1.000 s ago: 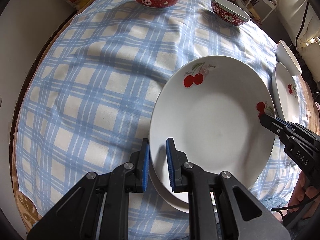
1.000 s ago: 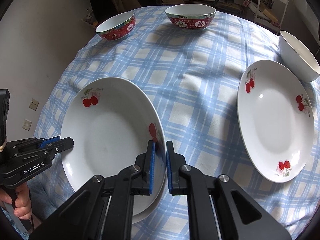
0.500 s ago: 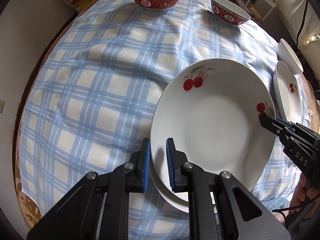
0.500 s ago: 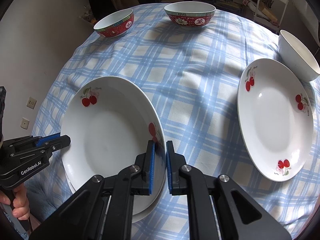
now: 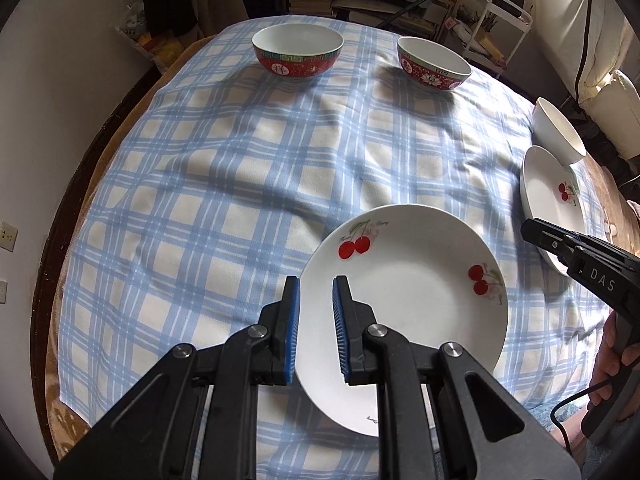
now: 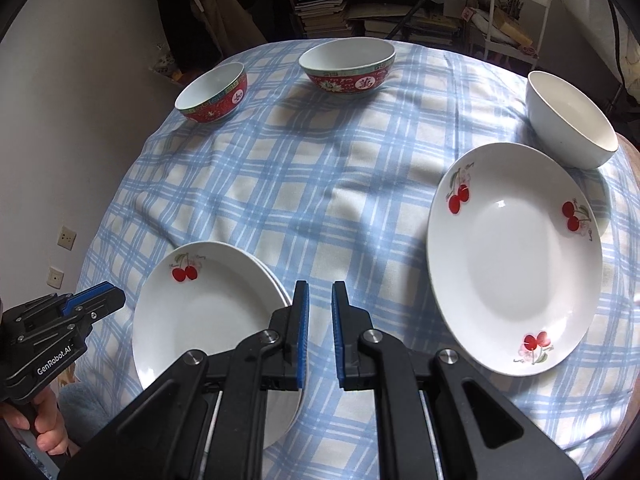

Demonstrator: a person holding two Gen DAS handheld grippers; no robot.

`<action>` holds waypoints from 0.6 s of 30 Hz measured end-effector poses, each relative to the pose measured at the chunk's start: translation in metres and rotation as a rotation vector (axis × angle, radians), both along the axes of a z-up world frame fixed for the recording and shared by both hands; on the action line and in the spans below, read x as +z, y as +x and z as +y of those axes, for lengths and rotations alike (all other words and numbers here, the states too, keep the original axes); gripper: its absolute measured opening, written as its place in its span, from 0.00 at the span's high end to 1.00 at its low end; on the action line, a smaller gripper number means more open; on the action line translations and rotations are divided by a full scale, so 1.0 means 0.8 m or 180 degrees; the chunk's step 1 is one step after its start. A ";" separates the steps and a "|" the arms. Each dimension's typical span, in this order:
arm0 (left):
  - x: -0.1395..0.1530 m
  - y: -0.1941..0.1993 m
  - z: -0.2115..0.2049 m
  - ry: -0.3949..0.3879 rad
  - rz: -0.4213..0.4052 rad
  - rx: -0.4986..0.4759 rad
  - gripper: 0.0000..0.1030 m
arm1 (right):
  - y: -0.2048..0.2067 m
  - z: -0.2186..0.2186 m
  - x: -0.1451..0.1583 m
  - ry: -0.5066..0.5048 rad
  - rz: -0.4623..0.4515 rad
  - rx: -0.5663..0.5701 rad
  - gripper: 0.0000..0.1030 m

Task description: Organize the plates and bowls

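Note:
A stack of white cherry plates (image 5: 416, 304) (image 6: 208, 320) lies on the checked cloth at the near edge of the table. My left gripper (image 5: 316, 320) is open, raised above the stack's left rim and holds nothing. My right gripper (image 6: 320, 328) is open, just right of the stack and above it, and holds nothing. Another cherry plate (image 6: 512, 260) (image 5: 552, 200) lies alone to the right. A white bowl (image 6: 568, 120) (image 5: 556, 132) stands behind it. Two red patterned bowls (image 5: 298, 56) (image 5: 434, 64) stand at the far side, also in the right wrist view (image 6: 212, 94) (image 6: 348, 66).
The round table has a blue and white checked cloth (image 5: 240, 200). A wall is at the left (image 5: 40, 120). Shelves with books (image 6: 380, 0) and a white wire rack (image 6: 516, 8) stand beyond the table.
Both grippers let go of the top plate's rim, rose and drew back. The plate now rests on the stack. Their jaws stand wider apart than before.

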State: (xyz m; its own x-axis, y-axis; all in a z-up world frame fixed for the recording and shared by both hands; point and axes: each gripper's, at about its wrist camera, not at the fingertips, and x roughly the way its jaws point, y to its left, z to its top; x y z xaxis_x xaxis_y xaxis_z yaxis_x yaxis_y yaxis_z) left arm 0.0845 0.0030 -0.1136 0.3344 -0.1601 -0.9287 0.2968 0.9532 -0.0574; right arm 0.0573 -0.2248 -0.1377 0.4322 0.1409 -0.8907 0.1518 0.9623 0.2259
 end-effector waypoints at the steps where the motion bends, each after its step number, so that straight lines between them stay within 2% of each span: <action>1: 0.007 -0.001 -0.003 0.0015 -0.0056 -0.0009 0.83 | 0.000 -0.005 0.005 -0.0020 -0.0024 -0.0029 0.88; 2: 0.013 -0.001 -0.007 0.0015 -0.0097 -0.0024 0.80 | -0.001 -0.012 0.011 -0.0044 -0.0053 -0.0061 0.87; 3: 0.020 -0.001 -0.011 0.0007 -0.0133 -0.0050 0.78 | -0.001 -0.018 0.016 -0.0060 -0.0072 -0.0085 0.80; 4: 0.026 -0.001 -0.016 0.0003 -0.0160 -0.0080 0.72 | -0.002 -0.026 0.021 -0.0071 -0.0083 -0.0108 0.67; 6: 0.035 0.000 -0.027 0.0009 -0.0218 -0.0164 0.58 | -0.004 -0.042 0.031 -0.0084 -0.0100 -0.0159 0.50; 7: 0.039 0.000 -0.034 0.0030 -0.0257 -0.0201 0.47 | -0.006 -0.051 0.035 -0.0098 -0.0116 -0.0197 0.46; 9: 0.046 0.002 -0.048 0.0087 -0.0338 -0.0253 0.41 | -0.009 -0.067 0.044 -0.0158 -0.0130 -0.0289 0.40; 11: 0.047 0.007 -0.062 0.0133 -0.0299 -0.0261 0.21 | -0.010 -0.078 0.051 -0.0239 -0.0143 -0.0330 0.31; 13: 0.047 0.010 -0.073 0.0133 -0.0279 -0.0273 0.17 | -0.011 -0.091 0.058 -0.0326 -0.0165 -0.0363 0.20; 15: 0.046 0.013 -0.089 0.0183 -0.0292 -0.0316 0.17 | -0.012 -0.103 0.062 -0.0397 -0.0184 -0.0400 0.15; 18: 0.045 0.015 -0.112 0.0209 -0.0309 -0.0401 0.17 | -0.014 -0.122 0.064 -0.0461 -0.0176 -0.0466 0.13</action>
